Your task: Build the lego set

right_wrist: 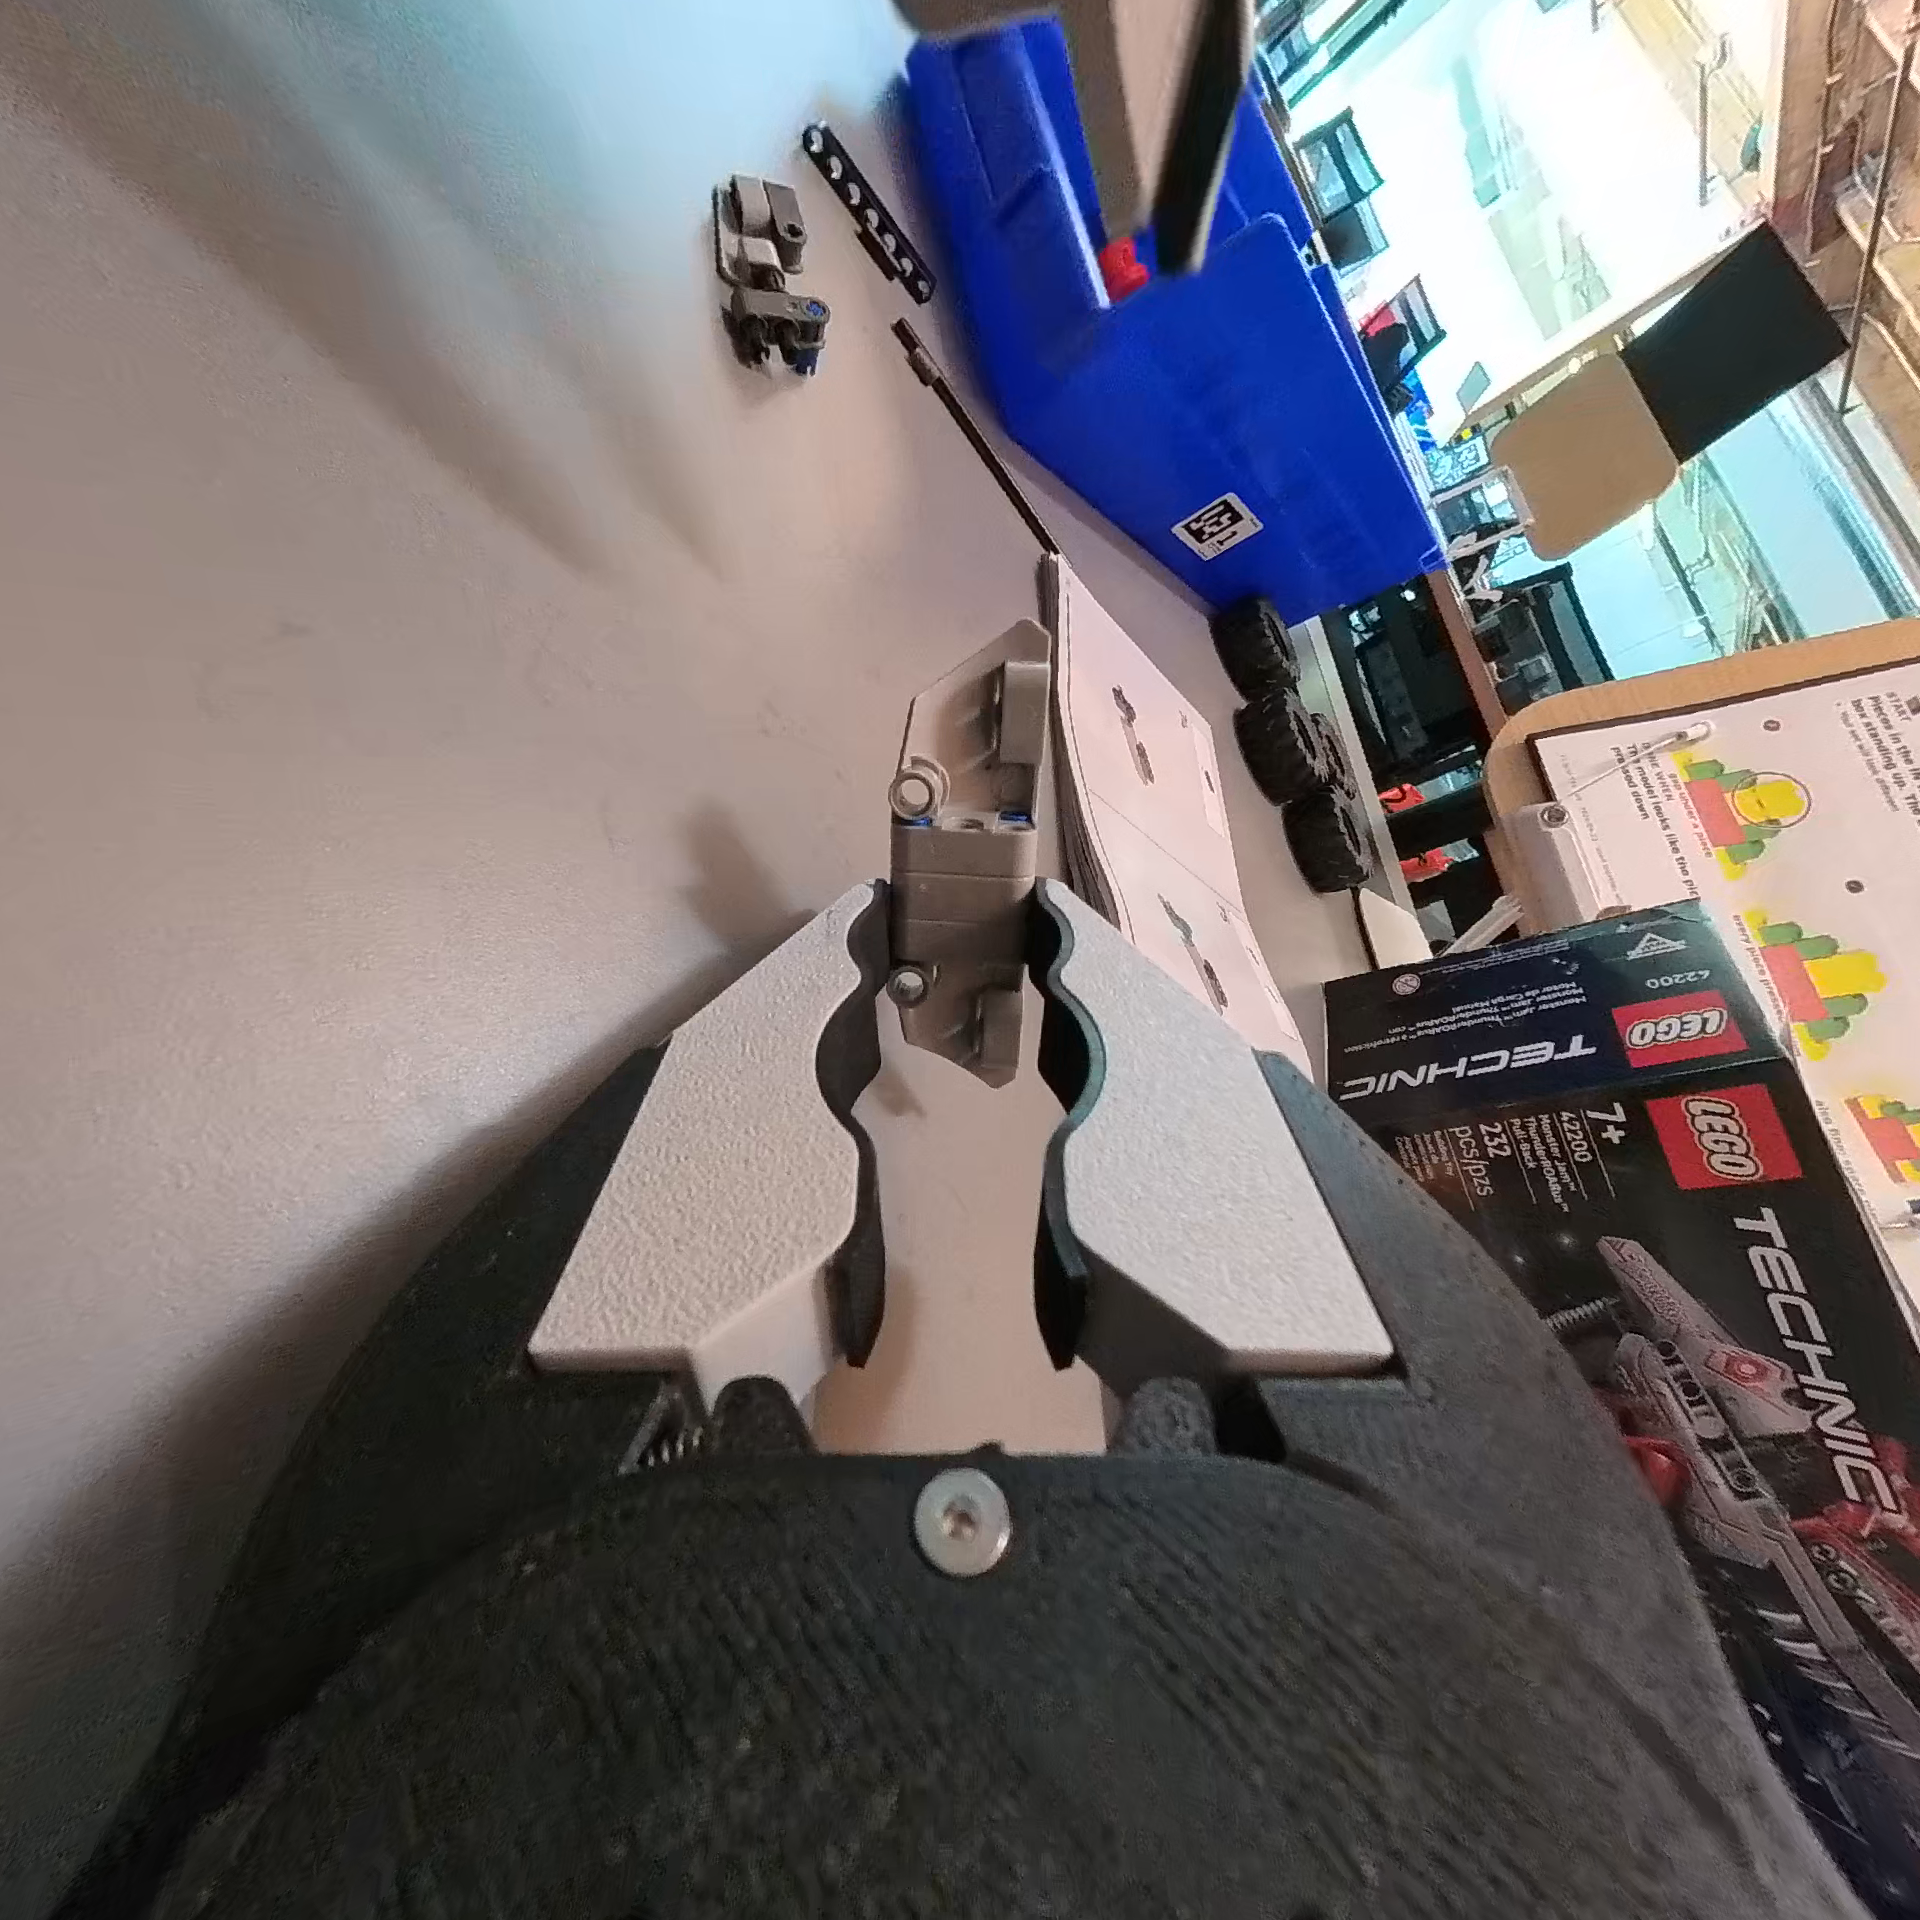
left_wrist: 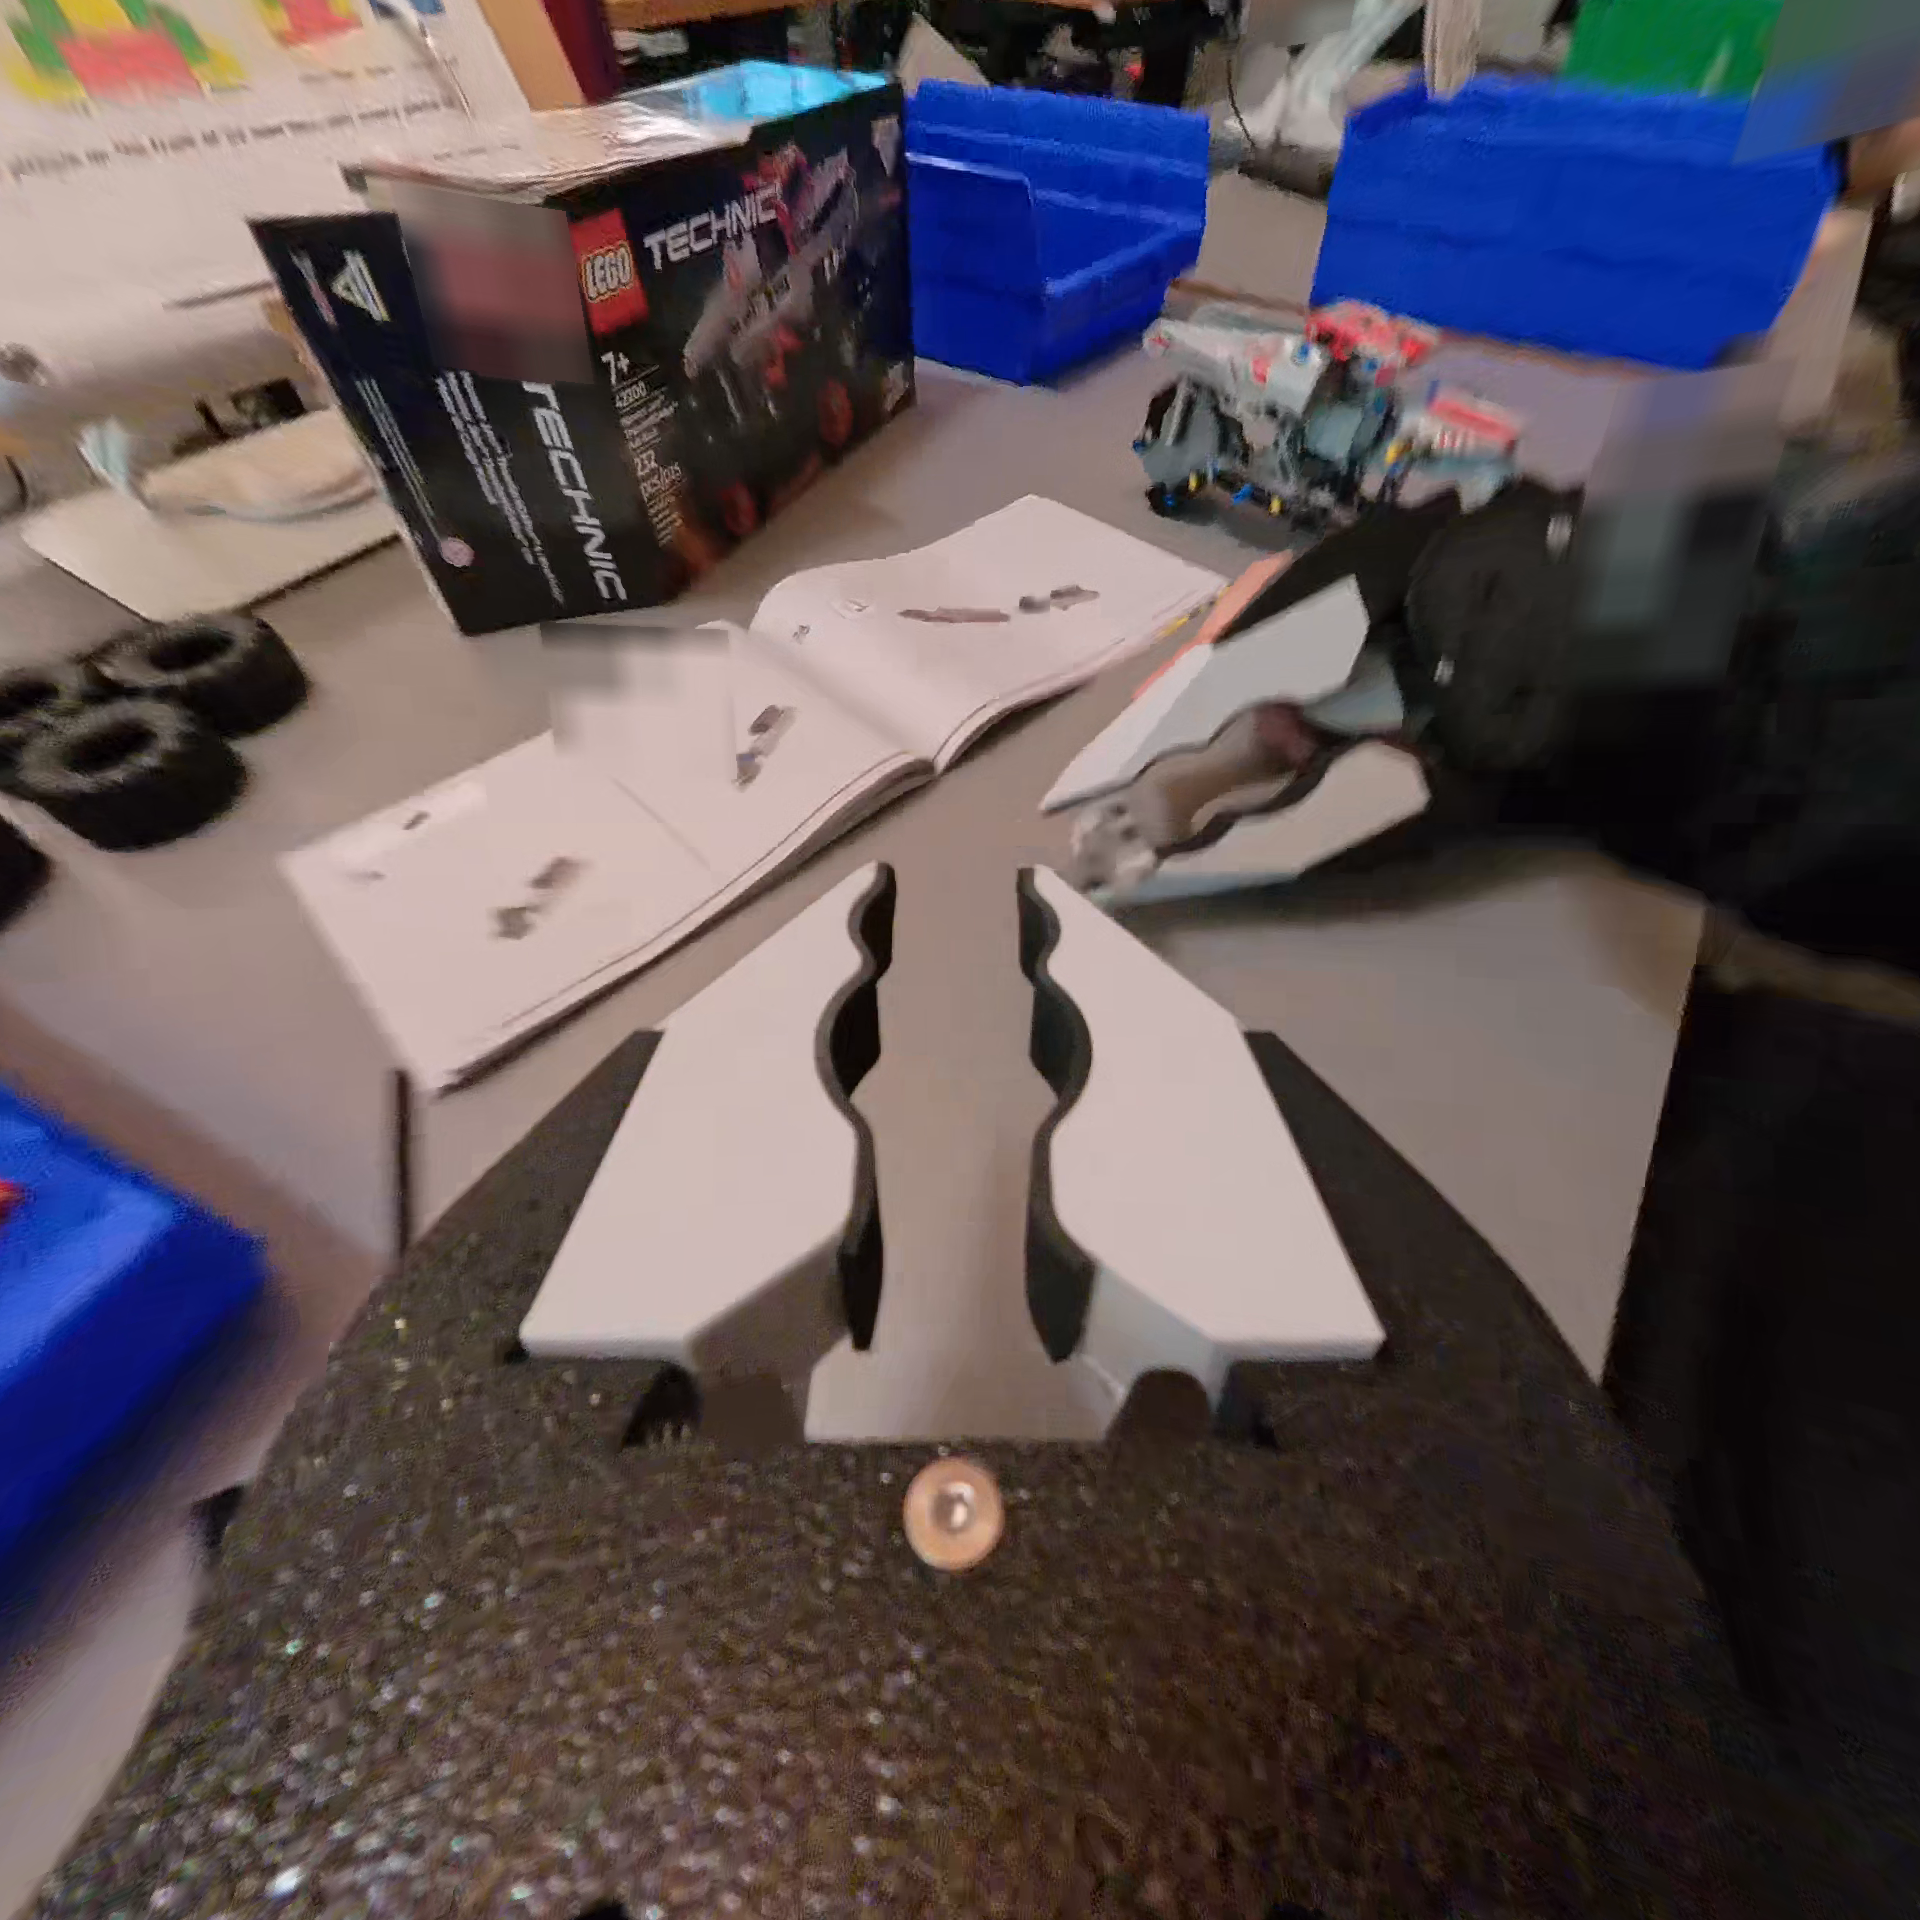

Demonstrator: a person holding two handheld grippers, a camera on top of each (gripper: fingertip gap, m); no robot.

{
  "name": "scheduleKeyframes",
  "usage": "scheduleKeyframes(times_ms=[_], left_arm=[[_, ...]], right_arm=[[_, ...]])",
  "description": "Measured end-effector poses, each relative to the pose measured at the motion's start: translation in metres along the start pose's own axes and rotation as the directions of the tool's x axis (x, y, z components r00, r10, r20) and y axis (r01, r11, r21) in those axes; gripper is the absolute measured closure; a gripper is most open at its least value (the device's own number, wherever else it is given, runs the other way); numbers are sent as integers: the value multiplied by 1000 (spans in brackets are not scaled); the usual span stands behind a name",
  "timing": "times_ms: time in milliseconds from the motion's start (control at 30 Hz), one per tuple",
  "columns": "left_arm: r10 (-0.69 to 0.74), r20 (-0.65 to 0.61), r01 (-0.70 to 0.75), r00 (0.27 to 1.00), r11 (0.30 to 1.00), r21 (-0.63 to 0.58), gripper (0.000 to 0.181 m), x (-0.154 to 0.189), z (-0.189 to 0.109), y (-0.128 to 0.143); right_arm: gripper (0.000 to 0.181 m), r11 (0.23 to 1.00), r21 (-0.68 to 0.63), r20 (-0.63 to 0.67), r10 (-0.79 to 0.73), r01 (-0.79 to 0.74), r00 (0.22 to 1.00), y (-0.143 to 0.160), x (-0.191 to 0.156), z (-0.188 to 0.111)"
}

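right gripper (right_wrist: 956,961): jaws clamped on grey assembly (right_wrist: 961,894) | ahead of jaws, well apart on tabletop (right_wrist: 364,520): small grey subassembly (right_wrist: 767,272), black beam (right_wrist: 871,216), black axle (right_wrist: 971,431) | right of jaws: manual (right_wrist: 1143,790), tyres (right_wrist: 1294,748), blue bin (right_wrist: 1195,395), box (right_wrist: 1621,1164)
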State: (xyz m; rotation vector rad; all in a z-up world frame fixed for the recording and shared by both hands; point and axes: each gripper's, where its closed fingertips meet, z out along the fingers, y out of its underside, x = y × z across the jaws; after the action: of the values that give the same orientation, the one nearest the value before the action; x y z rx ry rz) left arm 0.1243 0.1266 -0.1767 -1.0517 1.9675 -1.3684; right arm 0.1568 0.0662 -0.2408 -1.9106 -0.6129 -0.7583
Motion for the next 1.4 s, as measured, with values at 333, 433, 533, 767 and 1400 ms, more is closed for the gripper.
scheduleKeyframes(times_ms=[333,433,533,767,1400], left_arm=[[166,-119,-199,979,903,-380,150,-61,-65,111],[154,-146,-197,977,914,-356,150,-63,-64,116],[106,-182,-165,978,921,-353,150,-62,-61,116],[89,-251,-176,964,920,-351,157,-59,-50,117],[391,-276,-455,878,860,-230,167,-58,-49,112]], right_arm=[[157,1000,12,53,22,-23,998,-2,-7,-3],[157,999,14,76,36,-37,996,-2,-8,-4],[157,998,17,122,62,-65,991,-3,-11,-4],[157,986,1,270,158,-165,950,-2,-14,2],[157,991,13,233,127,-134,964,-16,-15,22]])
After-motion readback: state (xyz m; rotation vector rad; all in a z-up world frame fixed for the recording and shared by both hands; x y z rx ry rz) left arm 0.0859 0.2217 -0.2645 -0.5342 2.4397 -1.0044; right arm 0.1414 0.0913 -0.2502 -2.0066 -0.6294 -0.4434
